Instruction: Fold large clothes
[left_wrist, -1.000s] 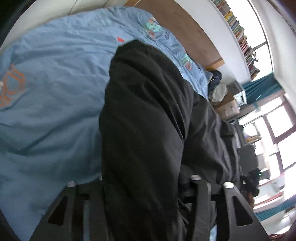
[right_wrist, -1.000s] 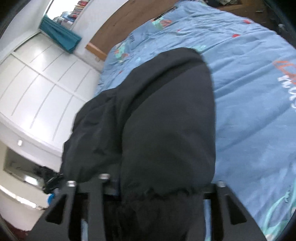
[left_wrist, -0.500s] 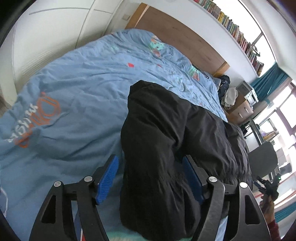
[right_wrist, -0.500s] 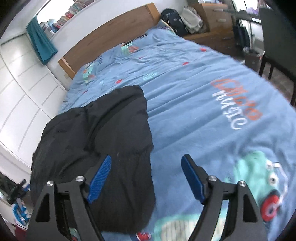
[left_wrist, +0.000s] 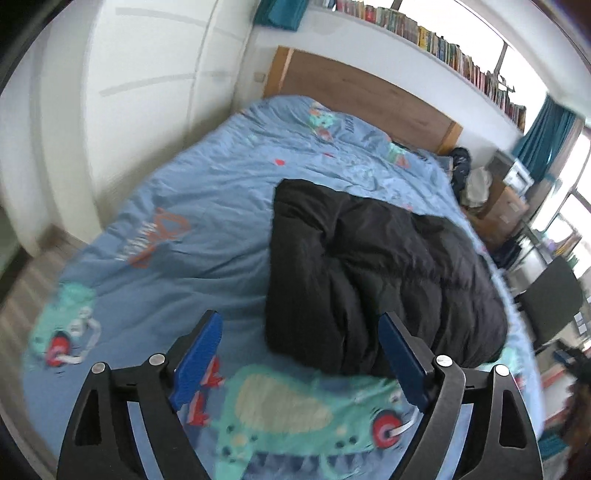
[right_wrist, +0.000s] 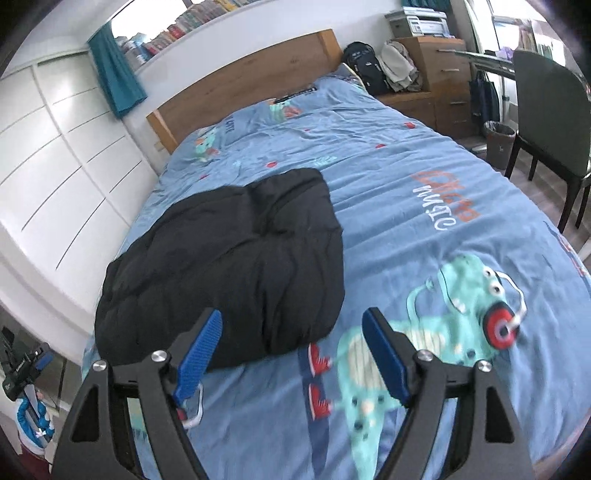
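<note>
A black padded jacket (left_wrist: 373, 273) lies folded into a thick bundle on the blue bedcover (left_wrist: 207, 206). It also shows in the right wrist view (right_wrist: 236, 266), left of centre. My left gripper (left_wrist: 299, 328) is open and empty, held above the bedcover just short of the jacket's near edge. My right gripper (right_wrist: 291, 325) is open and empty, above the bedcover at the jacket's near right corner. Neither gripper touches the jacket.
A wooden headboard (right_wrist: 251, 85) stands at the far end of the bed. White wardrobe doors (right_wrist: 55, 155) run along one side. A wooden dresser (right_wrist: 443, 74), a dark chair (right_wrist: 546, 118) and a bin (right_wrist: 498, 144) stand on the other side.
Both grippers were shut on the jacket and have let go of it. They have opened and pulled back and up from the bundle, which now rests on the bed.
</note>
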